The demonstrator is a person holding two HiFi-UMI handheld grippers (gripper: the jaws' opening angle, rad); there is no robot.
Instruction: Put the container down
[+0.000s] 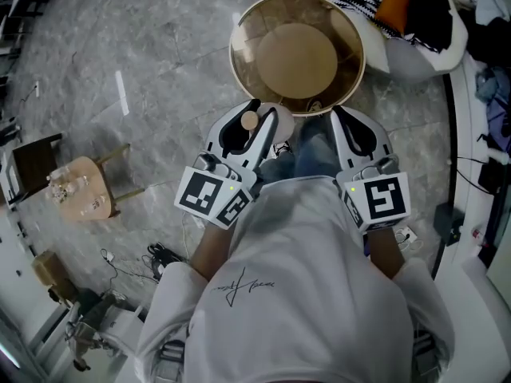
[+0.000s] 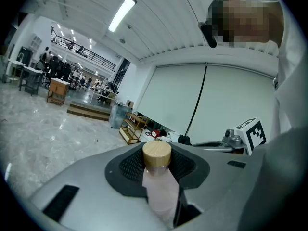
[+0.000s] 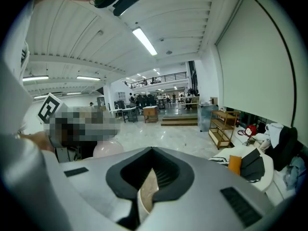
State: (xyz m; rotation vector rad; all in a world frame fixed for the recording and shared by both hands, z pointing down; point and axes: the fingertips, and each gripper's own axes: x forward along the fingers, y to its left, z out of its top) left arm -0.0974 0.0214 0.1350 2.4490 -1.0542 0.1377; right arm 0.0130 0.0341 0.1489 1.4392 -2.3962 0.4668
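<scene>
Pinching the near rim of the round container (image 1: 297, 54), the right tool (image 1: 342, 122) has its jaws nearly together with the thin tan wall between them. The container is a wide, amber, see-through tub with a flat circular base, held over the floor (image 1: 144, 70) just ahead of the person's knees. The left tool (image 1: 259, 118) stands wide, its ribbed black pads closed on a frosted pink bottle (image 2: 160, 189) with a smooth wooden cap. Polished grey marbled floor lies open to the left of the tub and beyond it. A small wooden stool (image 1: 84, 188) sits well off to the left, and a white cushion pile (image 1: 415, 46) crowds the upper right, close to the tub's edge.
</scene>
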